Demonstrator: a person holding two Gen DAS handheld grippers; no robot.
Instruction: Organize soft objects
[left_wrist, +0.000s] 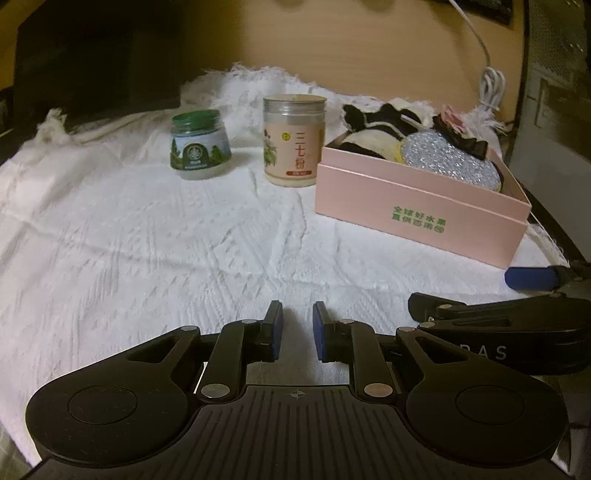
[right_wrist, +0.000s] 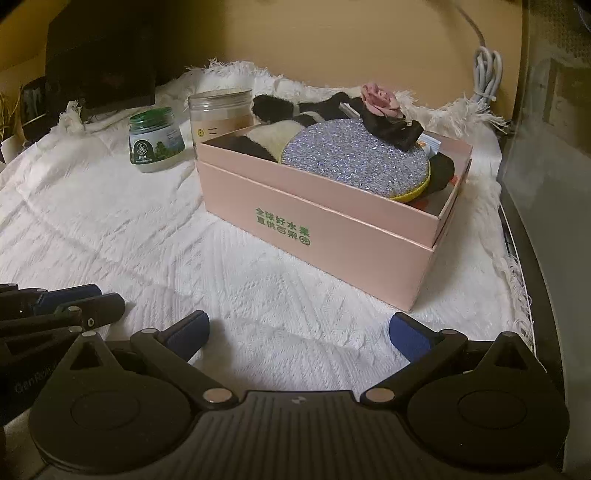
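A pink box (left_wrist: 417, 206) (right_wrist: 317, 229) stands on the white cloth (left_wrist: 147, 240) at the right. In it lie a black and white plush (left_wrist: 369, 129) (right_wrist: 273, 122), a silver glittery sponge pad (left_wrist: 450, 162) (right_wrist: 354, 158) and a black bow with a pink rose (left_wrist: 458, 129) (right_wrist: 384, 110). My left gripper (left_wrist: 297, 328) is low over the cloth, in front of the box, jaws a little apart and empty. My right gripper (right_wrist: 299, 332) is wide open and empty, just in front of the box; it shows at the right edge of the left wrist view (left_wrist: 517, 291).
A green-lidded jar (left_wrist: 199, 147) (right_wrist: 157, 140) and a taller clear jar with a pink label (left_wrist: 293, 140) (right_wrist: 221, 110) stand behind and left of the box. A white cable (left_wrist: 491, 88) (right_wrist: 487, 74) hangs at the back right. A dark object (right_wrist: 103, 66) sits at the back left.
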